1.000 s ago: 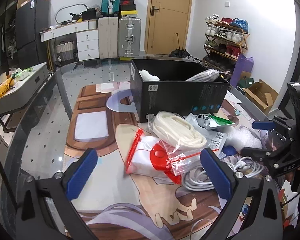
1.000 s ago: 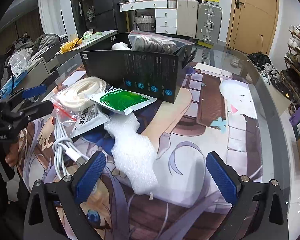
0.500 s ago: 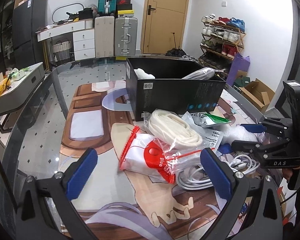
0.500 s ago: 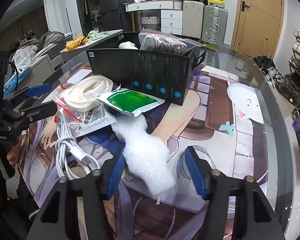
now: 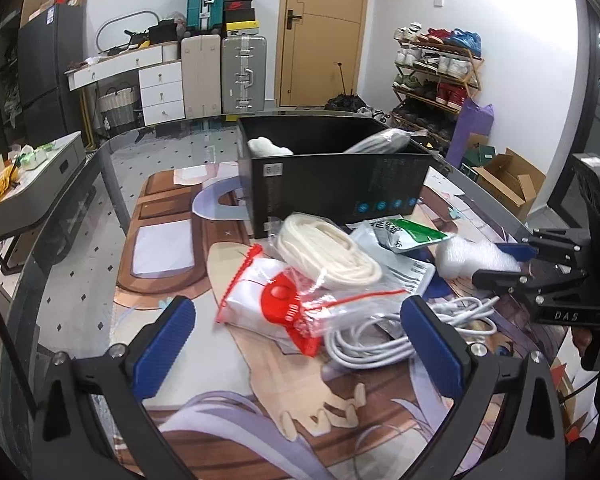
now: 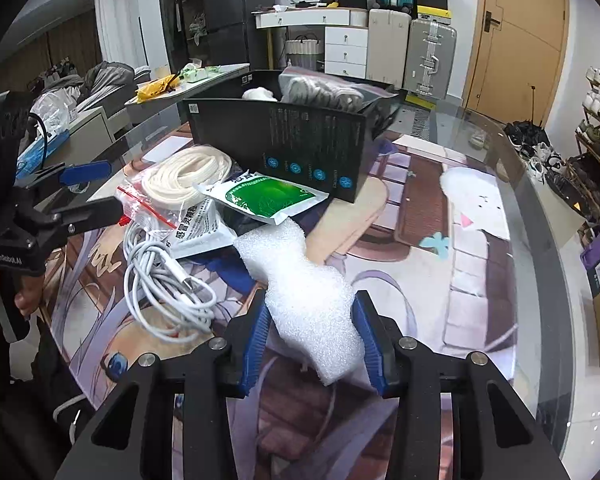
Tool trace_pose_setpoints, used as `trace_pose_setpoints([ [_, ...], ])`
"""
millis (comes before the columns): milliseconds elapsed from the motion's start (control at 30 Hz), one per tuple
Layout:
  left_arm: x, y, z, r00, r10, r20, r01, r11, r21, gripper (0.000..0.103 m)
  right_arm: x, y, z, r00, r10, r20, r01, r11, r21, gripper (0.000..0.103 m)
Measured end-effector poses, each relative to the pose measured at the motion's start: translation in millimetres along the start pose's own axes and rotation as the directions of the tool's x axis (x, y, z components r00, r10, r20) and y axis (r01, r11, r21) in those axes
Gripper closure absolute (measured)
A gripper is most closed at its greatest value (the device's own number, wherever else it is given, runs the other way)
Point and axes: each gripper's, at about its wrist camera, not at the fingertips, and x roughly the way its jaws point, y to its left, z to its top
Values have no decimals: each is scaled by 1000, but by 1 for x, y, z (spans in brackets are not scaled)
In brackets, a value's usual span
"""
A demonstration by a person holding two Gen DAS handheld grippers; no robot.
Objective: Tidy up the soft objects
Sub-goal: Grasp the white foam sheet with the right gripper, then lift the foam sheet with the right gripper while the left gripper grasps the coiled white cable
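Note:
My right gripper (image 6: 314, 340) is shut on a white foam sheet (image 6: 300, 280) that lies on the printed table mat; it also shows in the left wrist view (image 5: 472, 256). My left gripper (image 5: 296, 344) is open and empty, just short of a red-and-white zip bag (image 5: 276, 300). A bagged coil of white rope (image 5: 324, 252), a green pouch (image 6: 264, 196), a white printed packet (image 6: 196, 232) and a white cable (image 6: 160, 276) lie in a heap. An open black box (image 6: 296, 148) behind the heap holds a grey bagged item (image 6: 320, 88) and a white soft item (image 5: 264, 146).
The glass table edge (image 6: 540, 280) curves round on the right. A side table with clutter (image 5: 24, 184) stands at the left. Suitcases (image 5: 224, 72), drawers and a shoe rack (image 5: 432, 68) line the back wall.
My right gripper has moved forward and closed from wide open onto the foam sheet. The left gripper has stayed open, shifting only slightly.

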Motion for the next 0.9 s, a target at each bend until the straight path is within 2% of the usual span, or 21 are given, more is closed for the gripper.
trace_pose_setpoints([
  [300,-4,-21,-4,998,-63,-29,64,997,35,0,-32,-18,-3,998,-8,69,4,998,62,61],
  [533,-4,-38,-12,993,-106,-58,110,991,79,0,-38,-20,0,996,5,93,-12,997,72,61],
  [733,-3,-51,-16,981,-173,-82,182,976,118,0,-39,-20,-1,996,7,94,-14,997,78,61],
  [900,1,-59,-17,963,-245,-116,258,960,111,0,-38,-21,-2,996,7,91,-14,997,81,61],
])
